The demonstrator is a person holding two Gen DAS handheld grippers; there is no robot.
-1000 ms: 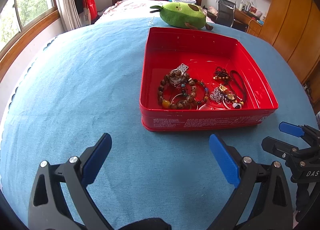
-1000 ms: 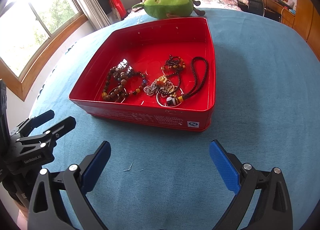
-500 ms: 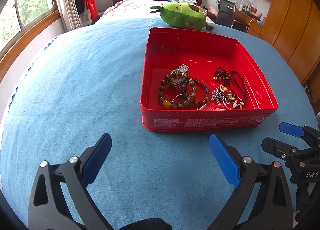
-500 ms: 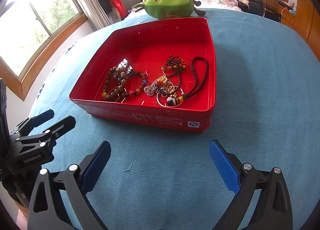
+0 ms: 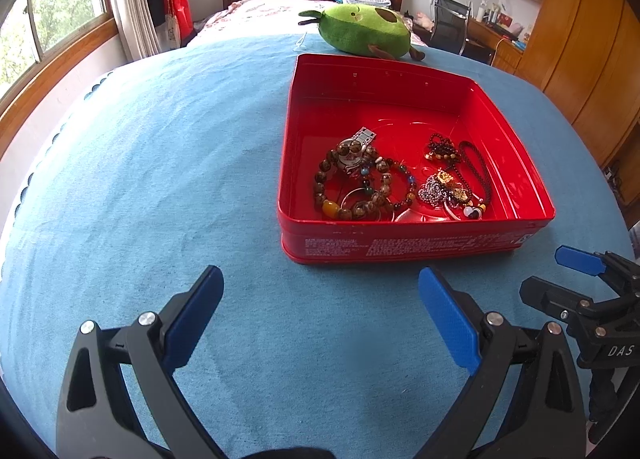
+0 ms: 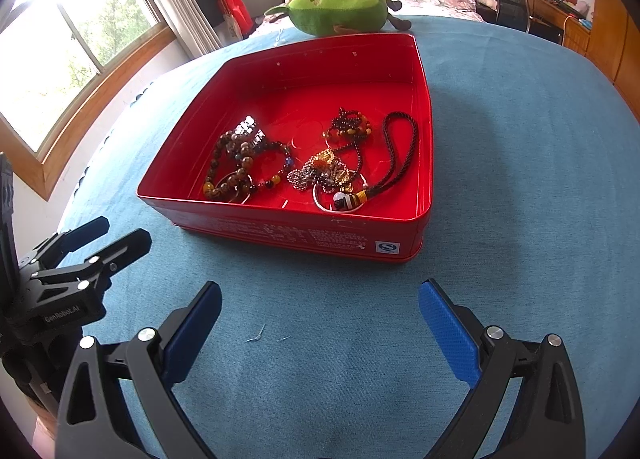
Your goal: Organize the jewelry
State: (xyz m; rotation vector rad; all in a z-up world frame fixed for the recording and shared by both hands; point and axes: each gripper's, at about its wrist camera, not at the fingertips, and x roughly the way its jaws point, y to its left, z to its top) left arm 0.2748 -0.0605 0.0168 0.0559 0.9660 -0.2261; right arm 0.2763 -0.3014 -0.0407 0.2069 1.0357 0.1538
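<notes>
Fingers of the left gripper (image 5: 320,315) and right gripper (image 6: 320,327) are spread wide, nothing held or touched, bare blue cloth (image 6: 520,179) between them. Just ahead of both, the red tin (image 6: 288,233) is seen with jewelry heaped near its front wall. Beaded bracelets (image 5: 360,187) are judged light, loose and tangle-prone, best pinched across one strand; the dark cord necklace (image 6: 404,151) looks limp.

You are changing almost nothing across these moments. Your left gripper (image 5: 320,291) and right gripper (image 6: 320,299) are showing no visible travel, and neither is widening or narrowing its jaws. Ahead of both claws, the red tin (image 5: 400,247) is not sliding, and the jewelry (image 5: 360,183) inside it is not shifting. Any drift is too slight to tell.
</notes>
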